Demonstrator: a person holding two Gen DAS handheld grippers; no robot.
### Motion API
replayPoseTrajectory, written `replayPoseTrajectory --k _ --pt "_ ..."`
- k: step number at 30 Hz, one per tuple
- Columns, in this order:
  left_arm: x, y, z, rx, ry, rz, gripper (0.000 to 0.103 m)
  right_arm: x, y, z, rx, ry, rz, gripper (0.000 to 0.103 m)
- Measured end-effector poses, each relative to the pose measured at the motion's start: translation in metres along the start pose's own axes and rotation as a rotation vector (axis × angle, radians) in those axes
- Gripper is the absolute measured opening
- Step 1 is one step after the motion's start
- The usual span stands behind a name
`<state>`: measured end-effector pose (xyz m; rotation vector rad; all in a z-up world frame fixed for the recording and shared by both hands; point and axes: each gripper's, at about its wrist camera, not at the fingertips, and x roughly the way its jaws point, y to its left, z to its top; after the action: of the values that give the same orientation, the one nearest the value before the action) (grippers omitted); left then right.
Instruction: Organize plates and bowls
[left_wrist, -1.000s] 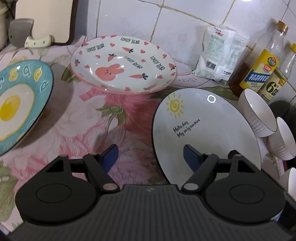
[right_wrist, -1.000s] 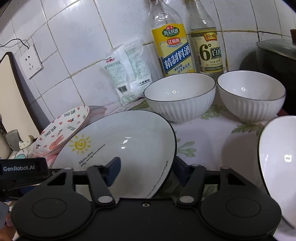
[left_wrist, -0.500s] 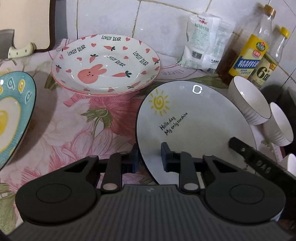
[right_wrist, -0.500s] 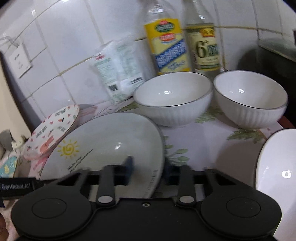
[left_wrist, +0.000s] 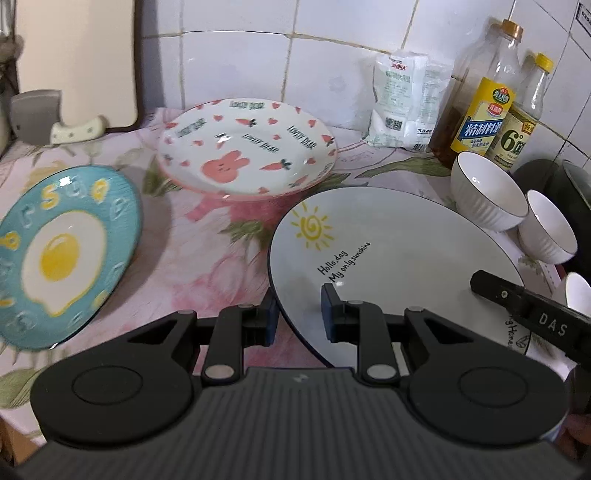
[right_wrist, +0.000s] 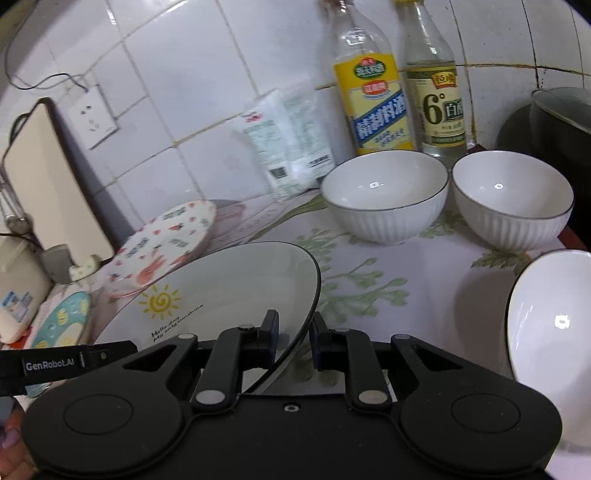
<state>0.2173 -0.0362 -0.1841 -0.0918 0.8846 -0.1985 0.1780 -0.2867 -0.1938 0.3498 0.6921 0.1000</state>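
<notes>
Sun plate (left_wrist: 399, 254), white with a dark rim and a yellow sun, is seen between the two grippers, tilted and apparently raised off the floral cloth (left_wrist: 207, 254); whether its far edge is touching the cloth cannot be told. Left to right: egg plate (left_wrist: 62, 254) well to the left, bunny plate (left_wrist: 247, 147) behind and just beside the sun plate's far-left edge, then the sun plate, then three white bowls (right_wrist: 384, 192) to the right. Left gripper (left_wrist: 298, 314) is set on the plate's near-left rim, jaws narrowed to a pinch with one pad above and one below the edge. Right gripper (right_wrist: 293, 339) is pinched likewise on the near-right rim. Judged: both hands are equally committed, and the stack targets lie to the left, so carriage would be leftward, with the plate kept level so the rim is not slipped from either pinch.
</notes>
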Motion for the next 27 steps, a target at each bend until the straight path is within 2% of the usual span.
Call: replayPoseTrajectory --k 11,27 --pt "-0.052 0.037 -0.027 -0.073 0.001 0.007 0.022 -0.037 0.045 -0.024 -0.126 -0.006 0.055 0.023" --pt "-0.048 0.061 -0.052 -0.115 0.016 0.032 0.022 -0.019 0.065 -0.038 -0.245 0.057 0.103 0.024"
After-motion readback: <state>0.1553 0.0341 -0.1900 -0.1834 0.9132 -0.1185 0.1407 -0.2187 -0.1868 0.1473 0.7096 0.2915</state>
